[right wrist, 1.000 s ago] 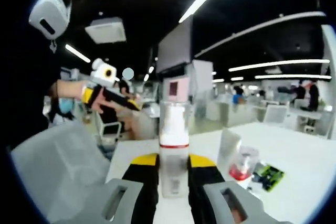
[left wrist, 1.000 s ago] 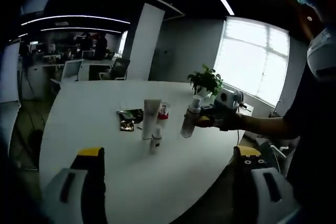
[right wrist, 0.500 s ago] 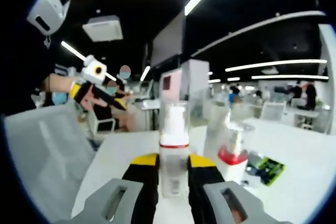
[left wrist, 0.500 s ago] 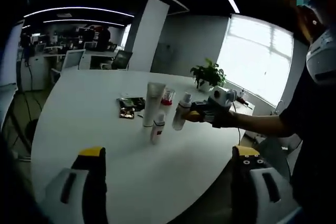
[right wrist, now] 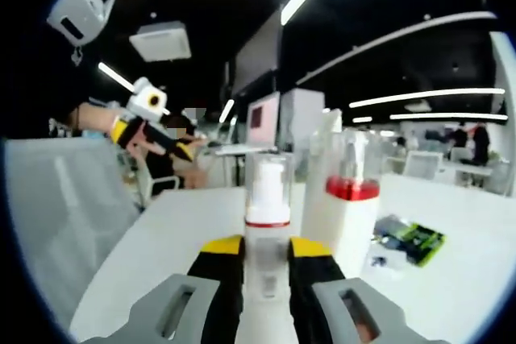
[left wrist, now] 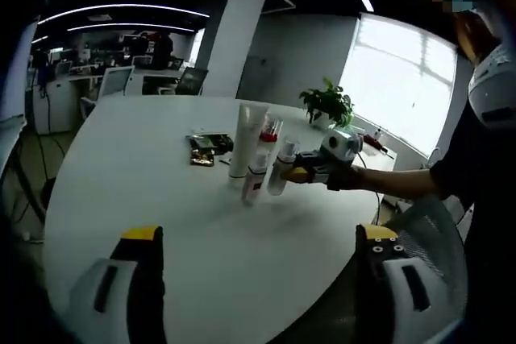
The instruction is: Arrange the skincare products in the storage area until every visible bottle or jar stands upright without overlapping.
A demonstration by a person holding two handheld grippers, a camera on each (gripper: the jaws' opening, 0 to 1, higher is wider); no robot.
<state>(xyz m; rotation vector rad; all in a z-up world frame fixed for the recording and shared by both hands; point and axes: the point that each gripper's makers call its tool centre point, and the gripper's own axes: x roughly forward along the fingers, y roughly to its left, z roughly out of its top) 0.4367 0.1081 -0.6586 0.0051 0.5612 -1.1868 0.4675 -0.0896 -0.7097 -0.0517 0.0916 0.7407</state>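
On the round white table [left wrist: 161, 199], far centre: one tall white tube [left wrist: 246, 141], one red-banded jar [left wrist: 269, 136], one small bottle [left wrist: 255, 185], all upright, close together. Right gripper [right wrist: 265, 257]: jaws clamped on a clear pump bottle [right wrist: 267, 223], upright. Since a second ago it has carried this bottle from well apart to just beside the group; whether its base touches the table cannot be told. Judgement: placement nearly done, release pending. Left gripper [left wrist: 258, 239]: jaws wide apart, holding nothing, hovering near. Dark packet [left wrist: 207, 146] lies left of the tube.
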